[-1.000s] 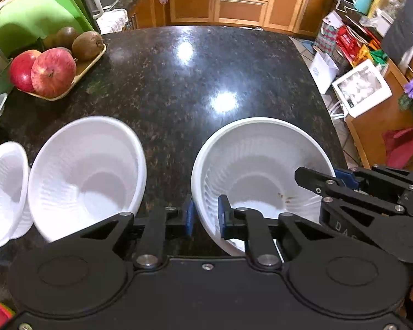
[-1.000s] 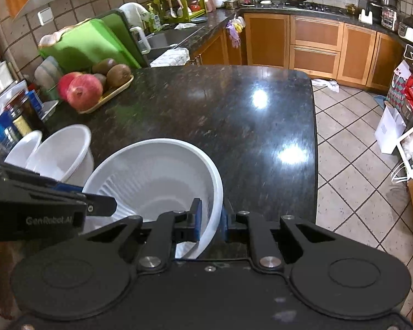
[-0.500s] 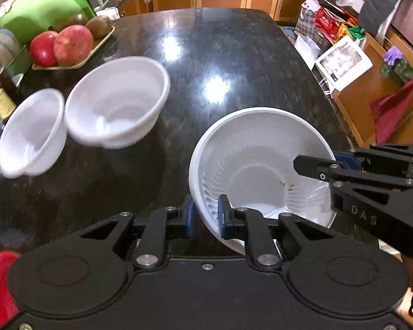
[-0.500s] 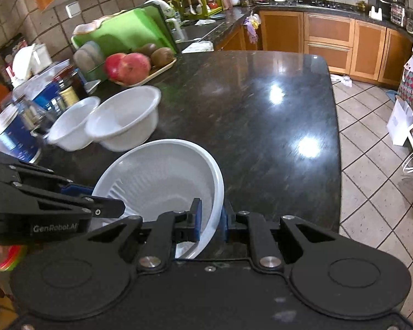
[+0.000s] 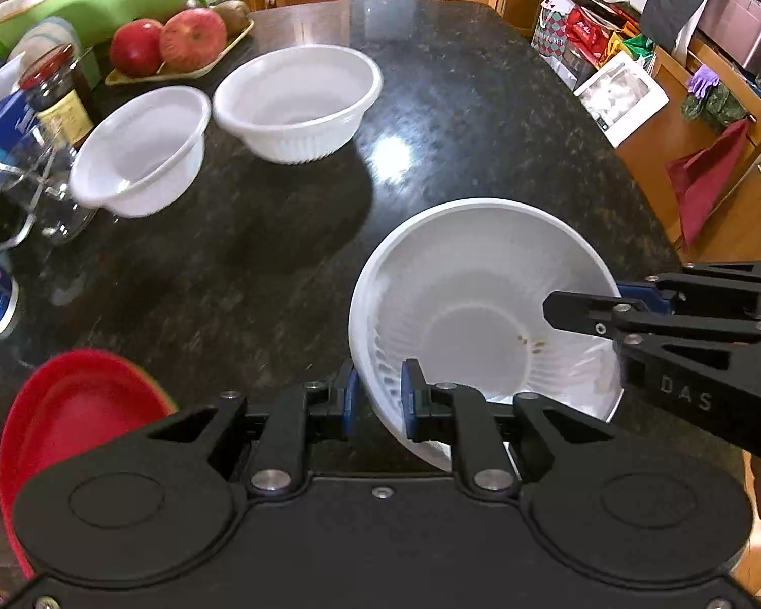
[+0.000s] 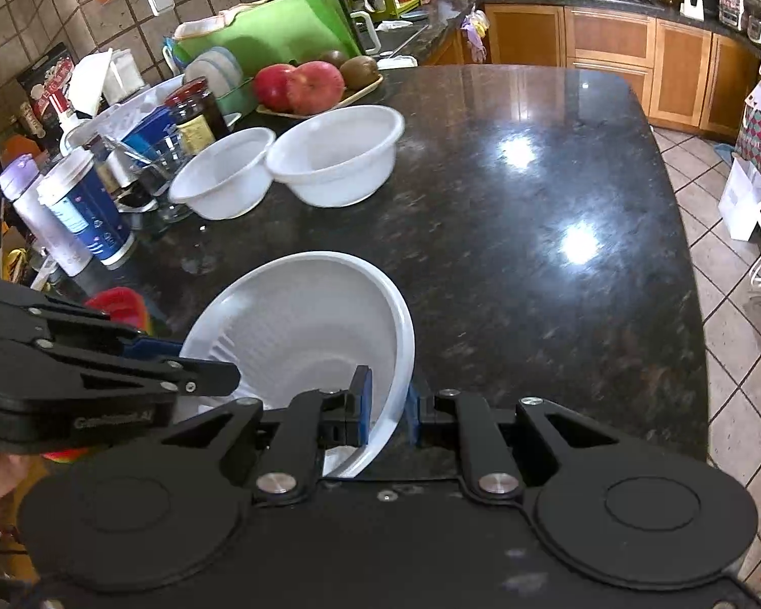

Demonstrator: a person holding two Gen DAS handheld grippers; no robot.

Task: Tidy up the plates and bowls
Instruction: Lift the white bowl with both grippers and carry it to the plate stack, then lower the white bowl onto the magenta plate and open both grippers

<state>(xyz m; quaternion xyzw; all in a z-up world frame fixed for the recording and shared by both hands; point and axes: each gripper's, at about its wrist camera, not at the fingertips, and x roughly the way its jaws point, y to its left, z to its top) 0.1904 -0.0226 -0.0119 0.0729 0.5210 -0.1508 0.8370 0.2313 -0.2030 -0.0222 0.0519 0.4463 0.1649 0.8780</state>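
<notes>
1. Gripping the large white bowl (image 5: 482,304) by its rim, the left gripper (image 5: 378,398) has its pads clamped on the near-left edge.
2. The right gripper (image 6: 386,406) clamps the opposite rim of the same bowl, which is tilted above the dark granite counter (image 6: 532,233).
3. Two smaller white bowls (image 5: 299,101) stand side by side, well apart, near the fruit tray (image 5: 177,58).
4. A red plate (image 5: 71,416) lies at the near-left counter edge.

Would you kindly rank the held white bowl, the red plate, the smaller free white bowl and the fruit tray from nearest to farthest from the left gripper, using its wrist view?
1. Held white bowl: clamped in the left gripper.
2. Red plate: lower left.
3. Smaller free white bowl: left, mid-counter.
4. Fruit tray: far left edge.
</notes>
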